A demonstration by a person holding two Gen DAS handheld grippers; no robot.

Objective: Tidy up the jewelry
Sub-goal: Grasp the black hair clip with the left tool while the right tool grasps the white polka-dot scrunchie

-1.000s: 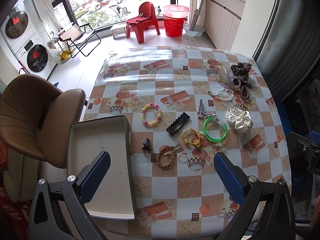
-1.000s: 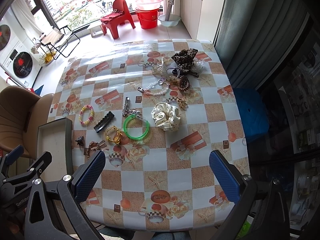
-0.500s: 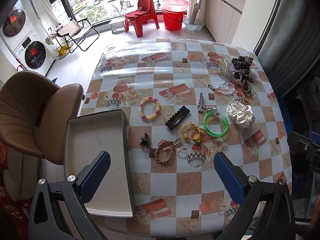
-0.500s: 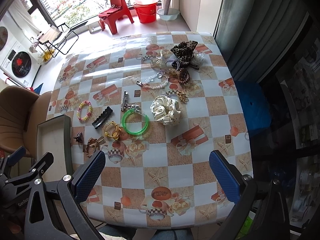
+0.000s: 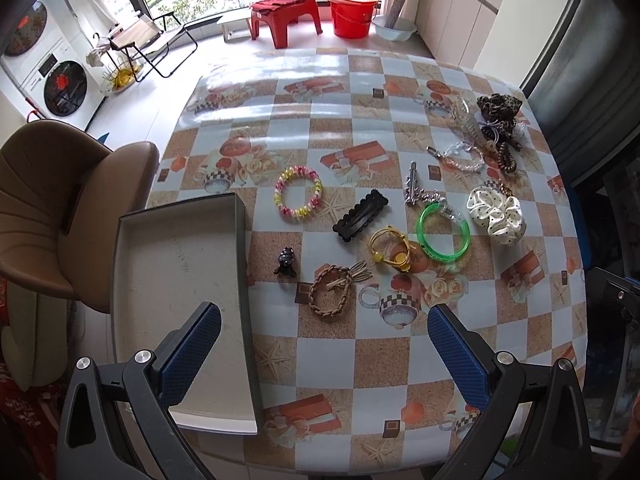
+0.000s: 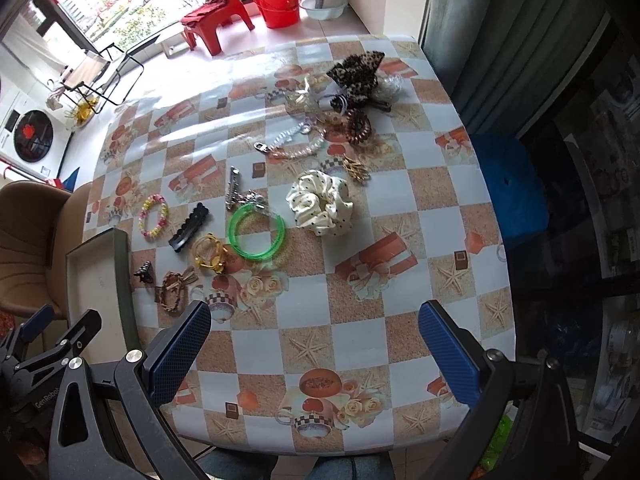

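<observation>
The tabletop (image 5: 360, 360) wears a checked cloth printed with teacups and starfish, and both grippers hang above its near edge. The left gripper (image 5: 324, 354) has its jaws spread wide with nothing between them; the right gripper (image 6: 314, 354) is likewise wide apart and holds nothing.

Under the left gripper's left jaw lies a shallow grey tray (image 5: 180, 280), bare inside, at the tabletop's left edge. Ahead of the right gripper's jaws, well apart from them, sits a cream spotted scrunchie (image 6: 320, 206), with a green bangle (image 6: 256, 236) just to its left. Farther ahead is a heap with a leopard-print scrunchie (image 6: 356, 74) on top and a brown coil tie (image 6: 358, 126) beside it.

Ahead of the left gripper's jaws lie a pink-and-yellow bead bracelet (image 5: 298, 192), a black hair clip (image 5: 360, 216), a yellow cord bracelet (image 5: 390, 248) and, nearest, a brown braided bracelet (image 5: 330, 290). A small black claw clip (image 5: 286, 260) sits just beside the tray's right wall.
</observation>
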